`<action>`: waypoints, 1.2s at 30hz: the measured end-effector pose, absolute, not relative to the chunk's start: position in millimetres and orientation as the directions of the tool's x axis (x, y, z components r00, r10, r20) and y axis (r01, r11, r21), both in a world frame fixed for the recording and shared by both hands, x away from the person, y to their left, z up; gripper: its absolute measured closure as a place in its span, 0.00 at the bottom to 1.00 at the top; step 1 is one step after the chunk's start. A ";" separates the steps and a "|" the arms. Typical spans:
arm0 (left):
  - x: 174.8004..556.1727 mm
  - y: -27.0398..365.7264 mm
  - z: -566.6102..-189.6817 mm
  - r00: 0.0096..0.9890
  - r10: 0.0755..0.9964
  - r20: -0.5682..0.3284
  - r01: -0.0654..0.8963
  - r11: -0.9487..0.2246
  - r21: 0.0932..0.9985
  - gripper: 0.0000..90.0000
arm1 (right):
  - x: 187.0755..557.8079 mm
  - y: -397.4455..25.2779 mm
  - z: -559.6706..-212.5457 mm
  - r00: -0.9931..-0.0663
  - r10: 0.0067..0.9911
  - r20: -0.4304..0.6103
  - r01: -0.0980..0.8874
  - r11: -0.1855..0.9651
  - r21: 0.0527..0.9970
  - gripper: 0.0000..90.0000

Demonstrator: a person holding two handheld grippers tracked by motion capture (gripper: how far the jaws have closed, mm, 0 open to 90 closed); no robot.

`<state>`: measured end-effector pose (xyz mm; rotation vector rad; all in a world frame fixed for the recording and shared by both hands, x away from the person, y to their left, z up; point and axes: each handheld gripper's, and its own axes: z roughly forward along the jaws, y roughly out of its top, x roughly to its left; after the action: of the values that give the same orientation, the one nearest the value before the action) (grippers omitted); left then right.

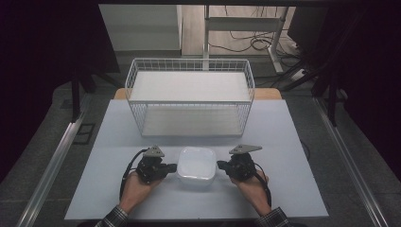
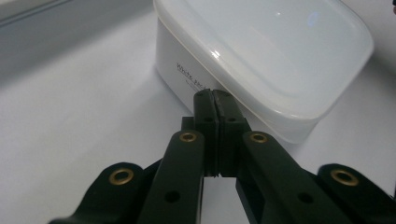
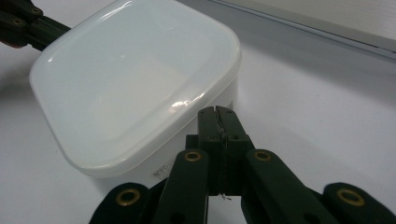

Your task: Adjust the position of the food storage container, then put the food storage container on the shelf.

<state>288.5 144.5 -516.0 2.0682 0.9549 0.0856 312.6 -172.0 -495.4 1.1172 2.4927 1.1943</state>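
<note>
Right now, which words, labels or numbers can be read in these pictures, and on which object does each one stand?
"White pac…": dark print on the side wall of the white container, in the left gripper view; the closed left gripper covers the rest.
A smaller line under it: too small to read.
A small printed label low on the container wall near the right gripper, in the right gripper view: too blurred to read.
High view: no text readable.
</note>
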 end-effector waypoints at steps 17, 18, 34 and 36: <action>273.8 159.8 -513.8 0.679 0.700 -0.221 0.576 -0.322 0.751 0.50 | 302.2 -183.0 -488.3 -0.727 0.681 0.083 0.496 0.439 0.749 0.80; 271.3 160.9 -514.2 0.680 0.701 -0.217 0.575 -0.324 0.751 0.40 | 298.6 -186.9 -488.2 -0.735 0.675 0.065 0.480 0.450 0.753 0.68; 255.4 182.1 -527.5 0.693 0.696 -0.185 0.546 -0.340 0.766 0.01 | 291.6 -203.2 -500.2 -0.759 0.651 0.034 0.446 0.482 0.754 0.05; 255.9 182.0 -528.0 0.695 0.697 -0.174 0.538 -0.344 0.770 0.00 | 292.0 -202.8 -498.9 -0.757 0.652 0.037 0.446 0.474 0.760 0.04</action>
<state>255.9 182.0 -528.0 2.0325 0.9465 0.2316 292.0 -202.8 -498.9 0.9399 2.4659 1.1569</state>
